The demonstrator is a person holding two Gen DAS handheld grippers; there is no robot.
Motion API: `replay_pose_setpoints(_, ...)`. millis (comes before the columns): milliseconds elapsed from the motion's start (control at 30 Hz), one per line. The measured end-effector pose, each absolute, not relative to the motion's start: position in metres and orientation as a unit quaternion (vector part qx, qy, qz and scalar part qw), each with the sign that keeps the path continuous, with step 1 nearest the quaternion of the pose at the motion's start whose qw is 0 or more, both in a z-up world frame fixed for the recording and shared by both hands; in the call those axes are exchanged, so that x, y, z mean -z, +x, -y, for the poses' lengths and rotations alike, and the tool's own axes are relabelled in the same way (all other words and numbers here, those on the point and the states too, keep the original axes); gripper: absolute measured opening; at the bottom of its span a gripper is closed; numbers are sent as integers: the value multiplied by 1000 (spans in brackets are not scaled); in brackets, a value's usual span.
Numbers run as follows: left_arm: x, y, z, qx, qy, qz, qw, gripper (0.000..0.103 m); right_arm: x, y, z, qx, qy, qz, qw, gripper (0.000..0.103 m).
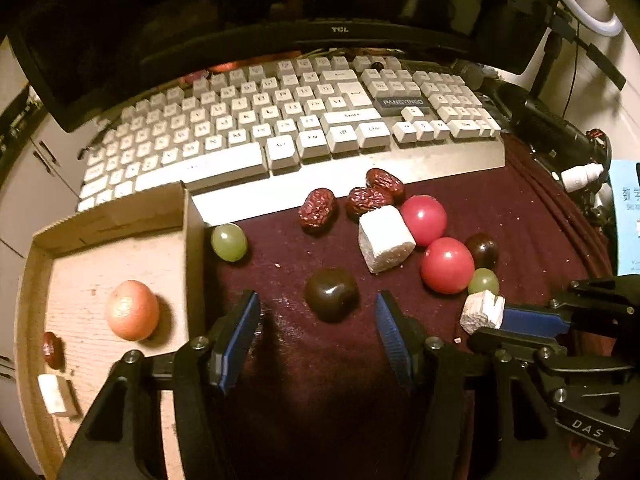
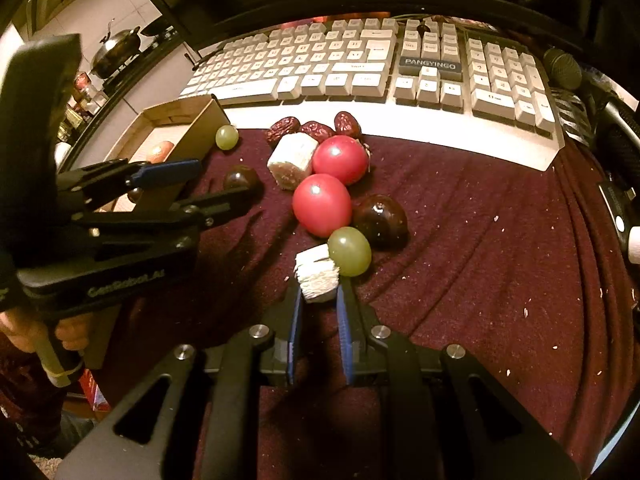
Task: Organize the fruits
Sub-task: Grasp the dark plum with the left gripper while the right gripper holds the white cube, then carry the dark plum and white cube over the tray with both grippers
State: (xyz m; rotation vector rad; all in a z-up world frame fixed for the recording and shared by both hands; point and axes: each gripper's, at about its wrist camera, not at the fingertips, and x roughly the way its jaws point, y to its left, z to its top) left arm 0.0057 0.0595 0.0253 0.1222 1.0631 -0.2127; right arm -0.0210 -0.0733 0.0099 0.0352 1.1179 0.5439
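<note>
On the dark red cloth [image 1: 320,360], a dark round fruit [image 1: 332,294] lies between the tips of my open left gripper [image 1: 318,299]; neither pad touches it. To my left stands a cardboard box [image 1: 194,248] holding an orange fruit [image 1: 132,310], a red date [image 1: 52,350] and a white chunk [image 1: 56,394]. My right gripper [image 2: 320,290] is shut on a small white chunk [image 2: 318,278], which rests against a green grape [image 2: 350,256]. Behind that are two red tomatoes [image 2: 322,204], a second dark fruit [image 2: 380,220], a bigger white chunk [image 2: 292,160] and three dates [image 2: 316,130].
A white keyboard [image 1: 280,128] and a dark monitor [image 1: 340,30] close off the far side. Another green grape [image 1: 229,242] sits against the box's outer wall. A microphone [image 2: 562,68] and cables lie at the far right. A hand [image 2: 68,332] grips the left tool's handle.
</note>
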Motion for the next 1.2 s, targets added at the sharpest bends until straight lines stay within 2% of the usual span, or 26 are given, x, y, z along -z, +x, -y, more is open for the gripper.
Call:
replay_pose_setpoints(233,-20,10,-54,111,59,-503,855,43,-10,-21,73,-253,15,-527,811,19)
replay_pose_setpoints(300,-21,13,-56,115,51,-503,855,35,-10,-20,72,-252,19,-529,810,19)
replay_pose_setpoints(433,-20,15,-53,122,54,-503,854,33,-9,-18,73,-249,24,-532,809,19)
replay_pose_setpoints(500,-18,14,-50,124,62,-500,855,26,-10,-19,72,-248,22,-531,810,19)
replay_pose_setpoints(867,-24,8,-53,125,62,-489,861,24,-12,-22,68,-245,14,-523,816,18)
replay_pose_setpoints(1200,-65,-35,-66,123,32,-450,884,24,-43,-35,72,-237,3,-498,835,18)
